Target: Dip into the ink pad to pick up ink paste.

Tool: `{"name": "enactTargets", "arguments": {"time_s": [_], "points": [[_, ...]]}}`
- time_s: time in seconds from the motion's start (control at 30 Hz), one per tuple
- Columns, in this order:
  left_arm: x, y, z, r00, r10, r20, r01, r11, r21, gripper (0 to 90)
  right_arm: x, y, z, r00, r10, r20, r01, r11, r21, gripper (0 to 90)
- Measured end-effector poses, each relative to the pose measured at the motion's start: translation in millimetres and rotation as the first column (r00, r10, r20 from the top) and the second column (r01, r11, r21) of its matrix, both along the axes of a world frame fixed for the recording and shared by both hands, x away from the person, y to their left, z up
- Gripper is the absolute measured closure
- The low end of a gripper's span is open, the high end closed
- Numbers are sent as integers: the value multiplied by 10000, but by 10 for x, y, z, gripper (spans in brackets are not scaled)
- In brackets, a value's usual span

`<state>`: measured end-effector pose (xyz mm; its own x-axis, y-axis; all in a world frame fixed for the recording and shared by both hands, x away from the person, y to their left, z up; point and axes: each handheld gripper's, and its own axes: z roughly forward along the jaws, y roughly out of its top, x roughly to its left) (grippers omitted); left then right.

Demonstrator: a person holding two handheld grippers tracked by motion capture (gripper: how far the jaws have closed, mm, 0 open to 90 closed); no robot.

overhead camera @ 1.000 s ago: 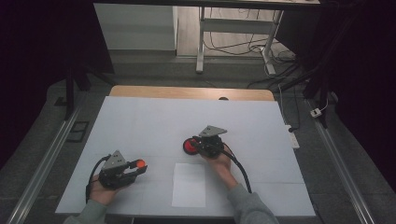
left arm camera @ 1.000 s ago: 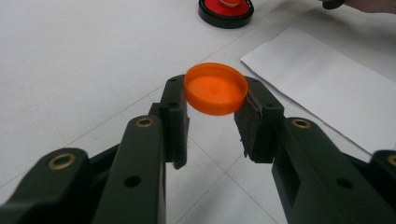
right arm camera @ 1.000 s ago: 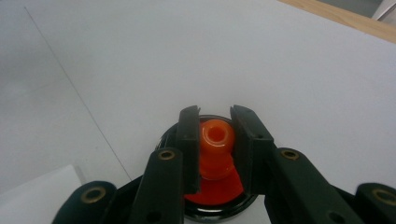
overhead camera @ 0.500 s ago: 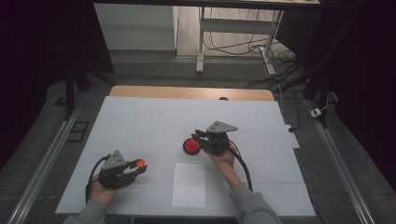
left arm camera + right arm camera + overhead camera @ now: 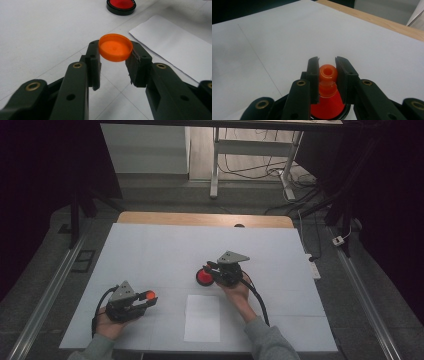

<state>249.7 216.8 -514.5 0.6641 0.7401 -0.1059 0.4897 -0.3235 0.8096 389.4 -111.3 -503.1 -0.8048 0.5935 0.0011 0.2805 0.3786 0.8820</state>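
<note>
An orange cap (image 5: 115, 47) is being pinched between the jaws of the left claw (image 5: 113, 65), just above the white surface (image 5: 150, 255). The right claw (image 5: 327, 75) is clenching the neck of an orange cone-shaped bottle (image 5: 327, 95) farther back, near a paper sheet (image 5: 202, 317).

The table (image 5: 150, 250) is covered by a large white sheet marked with thin grid lines, and a strip of bare wood shows along its far edge. A white sheet of paper (image 5: 202, 318) lies flat on it close to the near edge, about midway between the left and right edges. Just beyond the paper, toward the middle of the table, a red funnel-shaped piece with a black-rimmed base (image 5: 203, 276) rests on the white surface.
</note>
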Motion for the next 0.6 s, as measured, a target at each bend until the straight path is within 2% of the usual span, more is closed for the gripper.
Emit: {"name": "enactTargets", "arguments": {"time_s": [0.6], "points": [[4,4,-6,10000,-7,-28,7,10000,26,651,31,61,-123,9999,65,-77,-69,9984,-558,723]]}}
